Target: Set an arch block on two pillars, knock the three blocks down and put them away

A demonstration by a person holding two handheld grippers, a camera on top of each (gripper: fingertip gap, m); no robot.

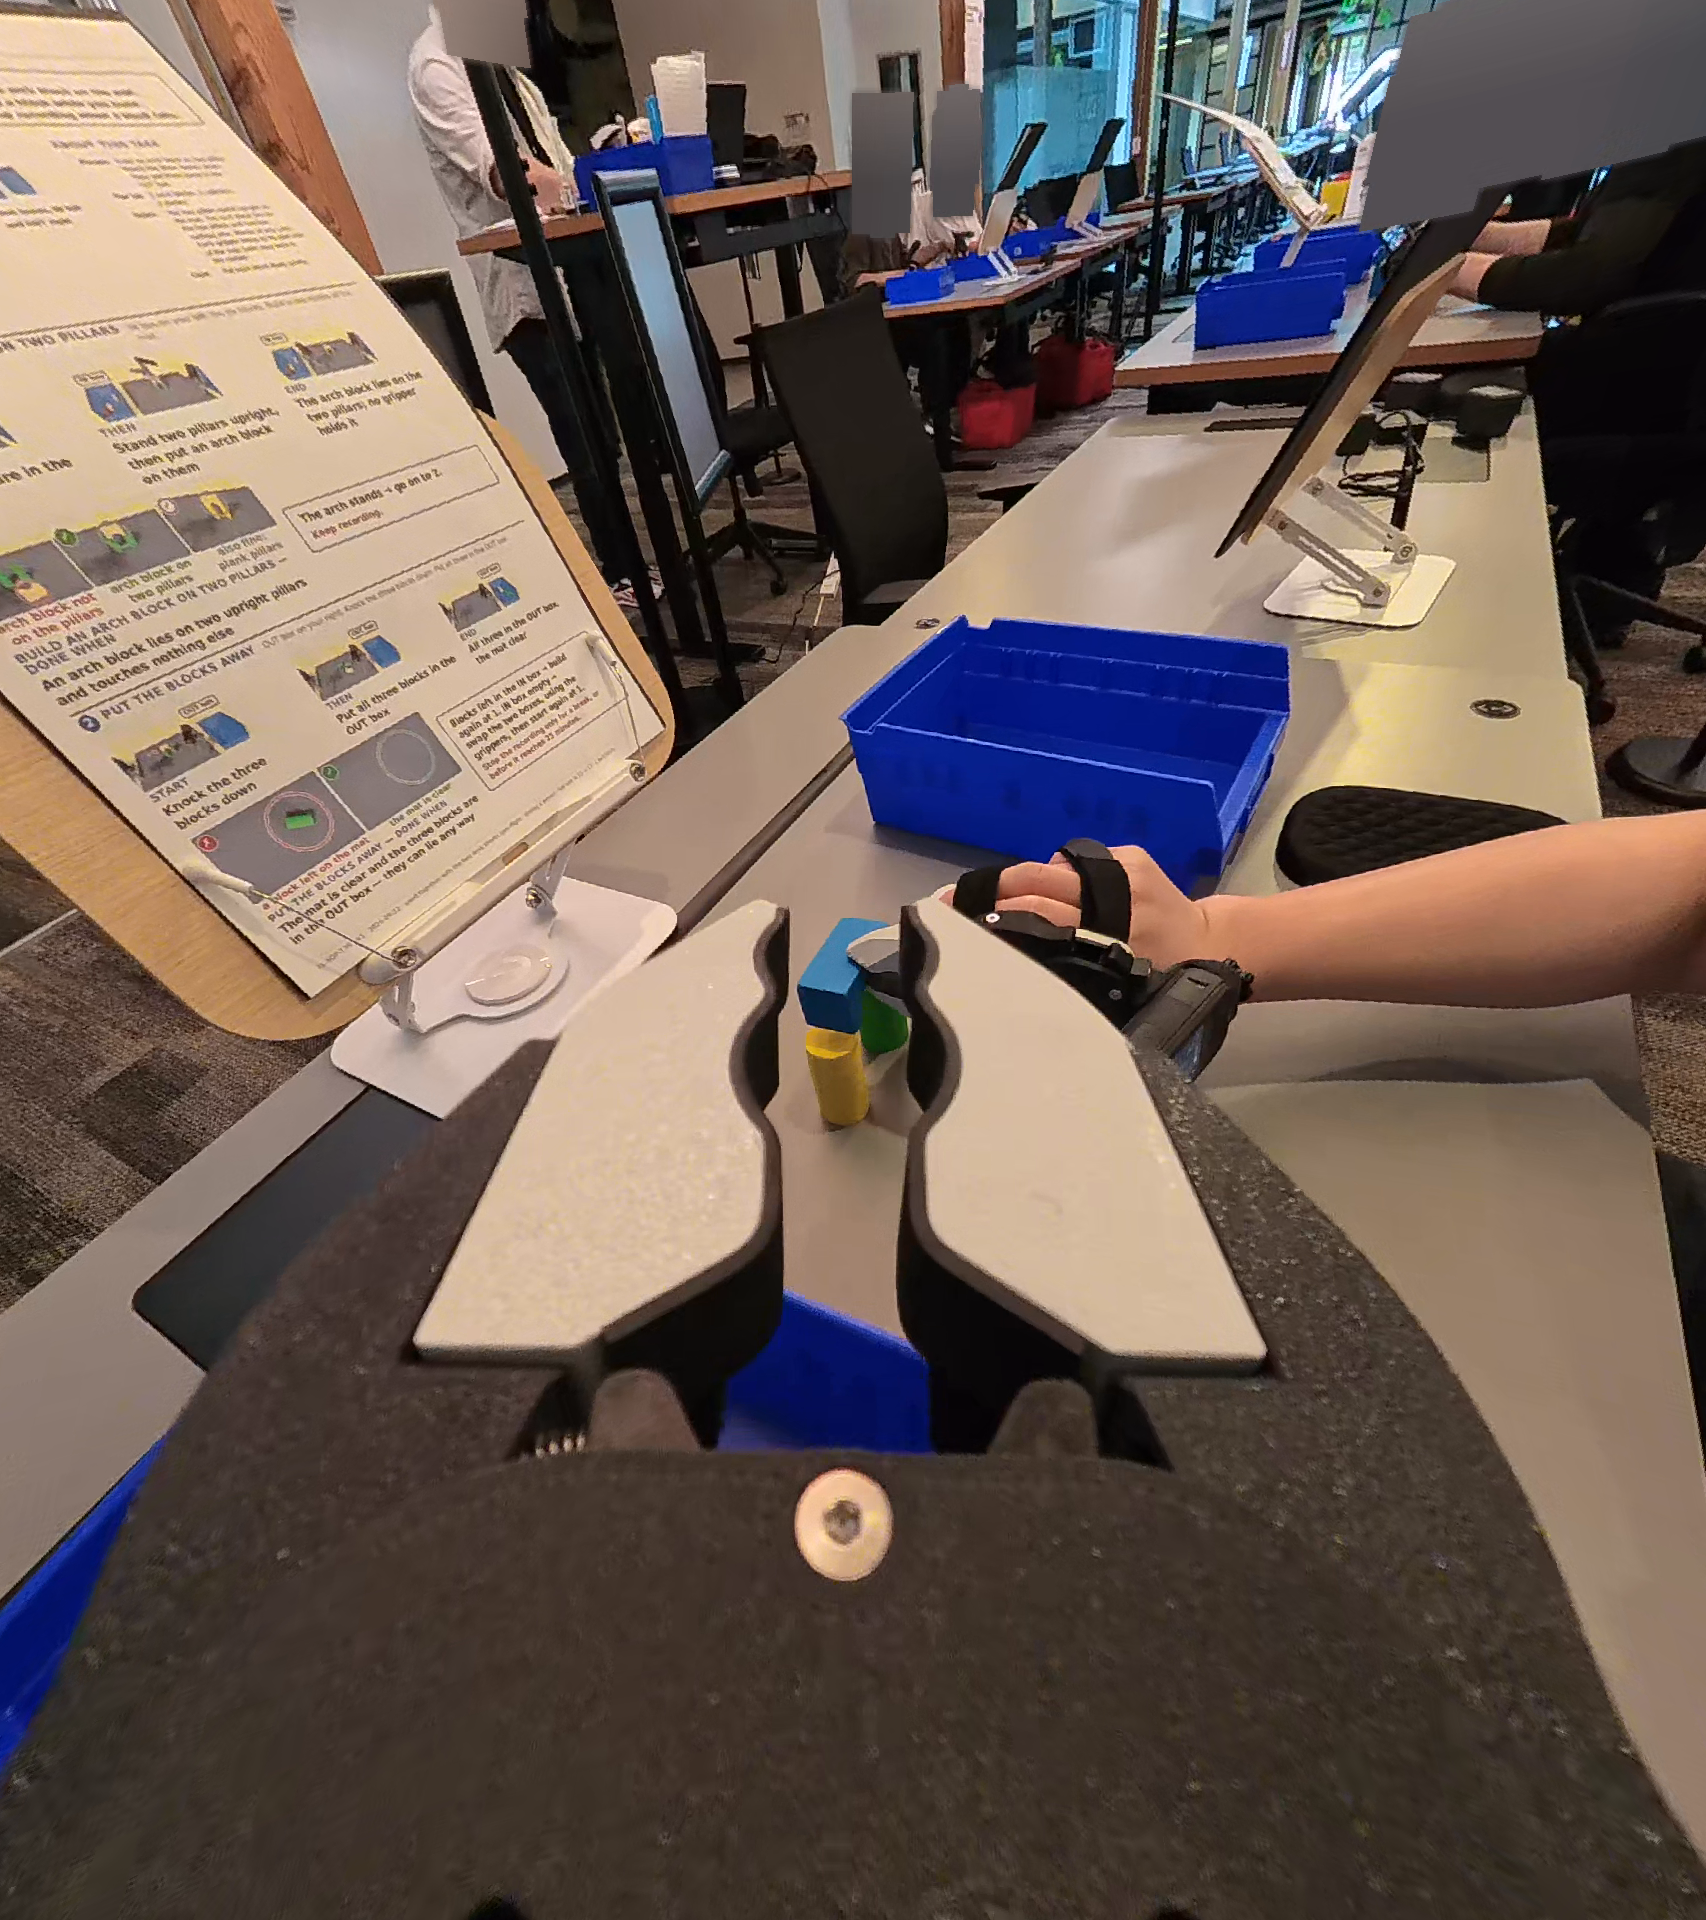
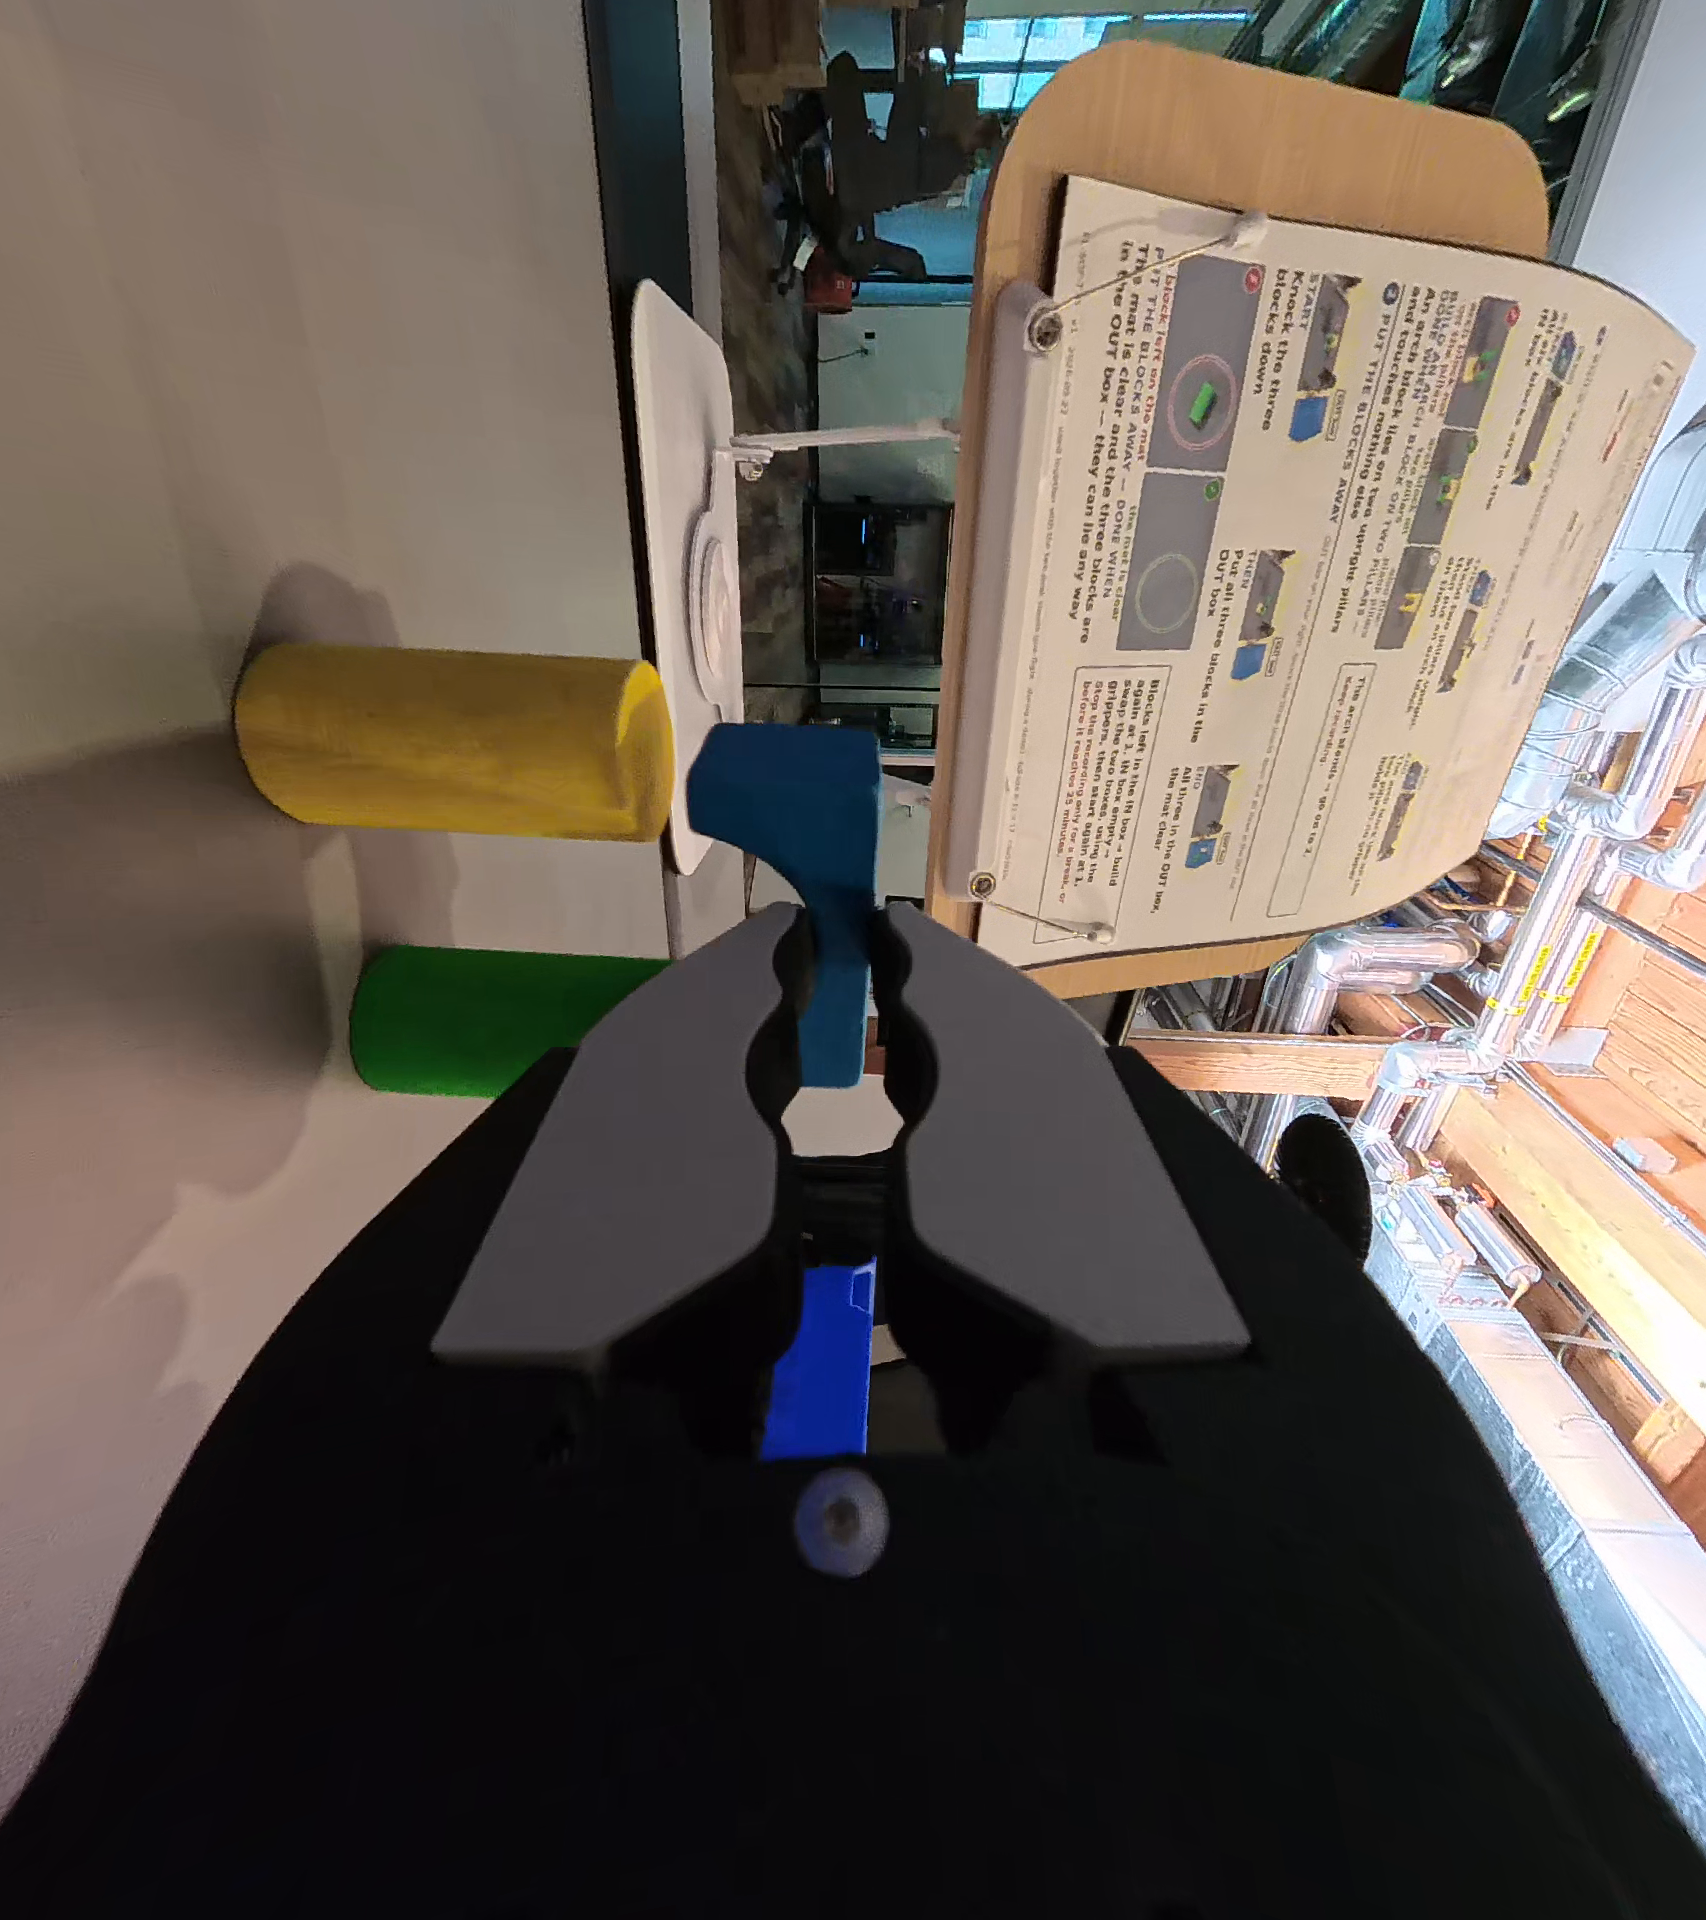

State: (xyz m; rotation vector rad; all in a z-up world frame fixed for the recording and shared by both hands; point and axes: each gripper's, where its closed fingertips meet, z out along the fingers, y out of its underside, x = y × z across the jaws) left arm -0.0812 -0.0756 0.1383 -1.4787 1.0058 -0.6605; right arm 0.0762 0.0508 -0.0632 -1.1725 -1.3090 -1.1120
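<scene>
The right gripper (image 2: pixel 841 925) clamped a blue arch block (image 2: pixel 807 831) by one leg, just above the yellow cylinder pillar (image 2: pixel 444 740). A green cylinder pillar (image 2: pixel 475 1023) stood beside it on the bench (image 2: pixel 153 416).

- an open-plan office or lab set up as rows of workstations, not a home.
- long grey desks (image 1: pixel 1119 499) run far into the room, one behind another.
- each desk carries the same kit: a blue plastic bin (image 1: pixel 1067 727) and a tilted wooden board on a white stand (image 1: pixel 1348 561).
- the near-left board holds a printed instruction sheet (image 1: pixel 205 540) with small pictures.
- black office chairs (image 1: pixel 859 457) stand between the rows; the floor is patterned grey carpet (image 1: pixel 49 1122).
- people sit or stand at the far desks.
- the right wrist view shows bare silver ducts and pipes (image 2: pixel 1555 727) against timber panelling (image 2: pixel 1659 1039), a converted industrial look.
</scene>
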